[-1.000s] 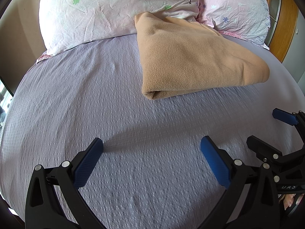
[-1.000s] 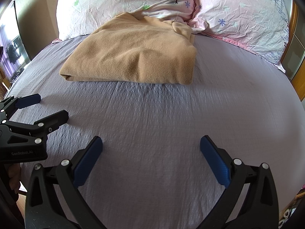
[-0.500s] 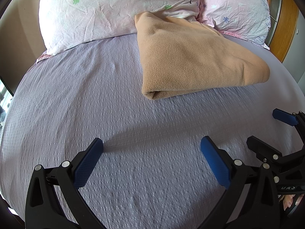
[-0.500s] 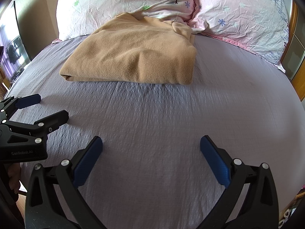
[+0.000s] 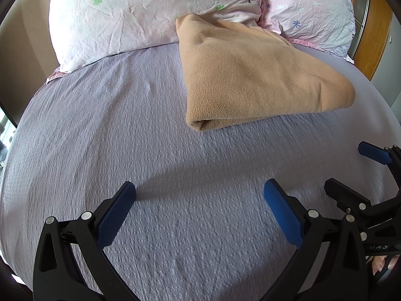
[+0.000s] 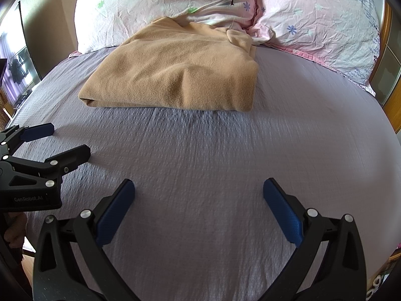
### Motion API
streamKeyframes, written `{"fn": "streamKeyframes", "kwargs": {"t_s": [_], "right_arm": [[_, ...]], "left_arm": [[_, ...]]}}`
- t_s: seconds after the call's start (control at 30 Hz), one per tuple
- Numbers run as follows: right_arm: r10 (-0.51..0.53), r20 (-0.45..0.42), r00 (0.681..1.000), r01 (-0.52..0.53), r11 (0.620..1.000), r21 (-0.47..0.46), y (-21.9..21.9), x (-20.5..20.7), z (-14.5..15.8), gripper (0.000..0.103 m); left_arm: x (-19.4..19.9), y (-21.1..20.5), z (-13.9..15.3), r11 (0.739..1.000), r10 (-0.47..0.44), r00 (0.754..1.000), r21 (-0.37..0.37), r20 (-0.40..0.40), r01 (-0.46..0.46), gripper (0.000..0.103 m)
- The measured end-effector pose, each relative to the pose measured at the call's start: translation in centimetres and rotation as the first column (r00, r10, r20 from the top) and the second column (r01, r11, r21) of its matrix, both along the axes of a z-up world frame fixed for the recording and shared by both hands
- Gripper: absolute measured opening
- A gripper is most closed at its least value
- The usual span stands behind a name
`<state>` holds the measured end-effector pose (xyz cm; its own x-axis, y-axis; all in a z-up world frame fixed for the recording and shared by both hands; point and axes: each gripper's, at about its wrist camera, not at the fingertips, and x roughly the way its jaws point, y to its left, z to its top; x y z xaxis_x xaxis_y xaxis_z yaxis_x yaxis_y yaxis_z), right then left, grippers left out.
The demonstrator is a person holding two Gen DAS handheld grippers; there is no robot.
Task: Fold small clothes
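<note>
A tan fleece garment (image 5: 253, 80) lies folded on the lilac bed sheet (image 5: 125, 130), its far edge against the pillows. It also shows in the right wrist view (image 6: 180, 72). My left gripper (image 5: 199, 195) is open and empty, low over the sheet in front of the garment. My right gripper (image 6: 199, 193) is open and empty, also in front of the garment. Each gripper shows in the other's view, the right gripper (image 5: 351, 168) at the right edge and the left gripper (image 6: 62, 140) at the left edge.
Two pink floral pillows (image 5: 140, 12) (image 6: 325, 25) lean at the head of the bed. A wooden headboard (image 5: 373, 30) stands at the far right. A dark screen and window (image 6: 17, 70) are at the left beyond the bed's edge.
</note>
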<state>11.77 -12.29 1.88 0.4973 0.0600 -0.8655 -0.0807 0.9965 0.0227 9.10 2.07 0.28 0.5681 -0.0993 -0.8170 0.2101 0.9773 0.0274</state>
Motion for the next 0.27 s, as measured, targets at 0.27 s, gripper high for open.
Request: {"fn": "streamKeyframes", "kwargs": {"t_s": [0.27], "right_arm": [[-0.001,0.0,1.0,0.001,1.0,0.0,0.03,0.05,-0.04,0.101]], "left_arm": [[-0.01,0.0,-0.06,1.0,-0.003,1.0,-0.004,0.012,0.003,0.102]]}}
